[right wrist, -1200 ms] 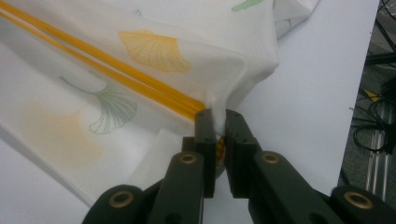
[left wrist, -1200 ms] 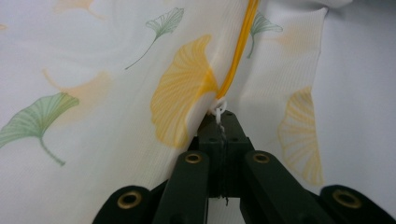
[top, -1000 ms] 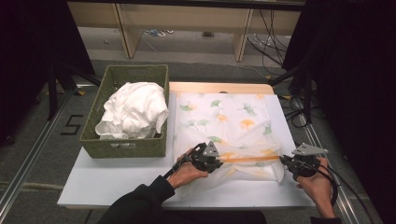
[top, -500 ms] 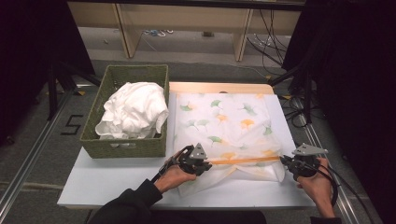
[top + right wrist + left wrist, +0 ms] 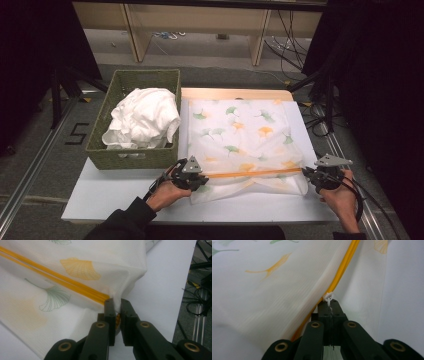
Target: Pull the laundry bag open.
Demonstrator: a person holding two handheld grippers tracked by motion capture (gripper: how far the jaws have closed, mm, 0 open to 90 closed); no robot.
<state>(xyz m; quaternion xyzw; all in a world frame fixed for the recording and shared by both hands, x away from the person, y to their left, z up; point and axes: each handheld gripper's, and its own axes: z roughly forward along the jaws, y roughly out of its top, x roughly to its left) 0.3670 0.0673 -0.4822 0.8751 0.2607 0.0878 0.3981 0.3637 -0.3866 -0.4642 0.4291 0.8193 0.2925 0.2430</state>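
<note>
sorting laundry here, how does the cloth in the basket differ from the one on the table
The plain white cloth lies crumpled in a heap inside the green woven basket; the sheer leaf-printed mesh bag with an orange zipper lies spread flat on the white table. The heap is untouched; the bag is pinched at both zipper ends. Both are pale fabric.

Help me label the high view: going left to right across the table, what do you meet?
Green basket holding white cloth → left gripper → leaf-print mesh bag with its orange zipper → right gripper.
</note>
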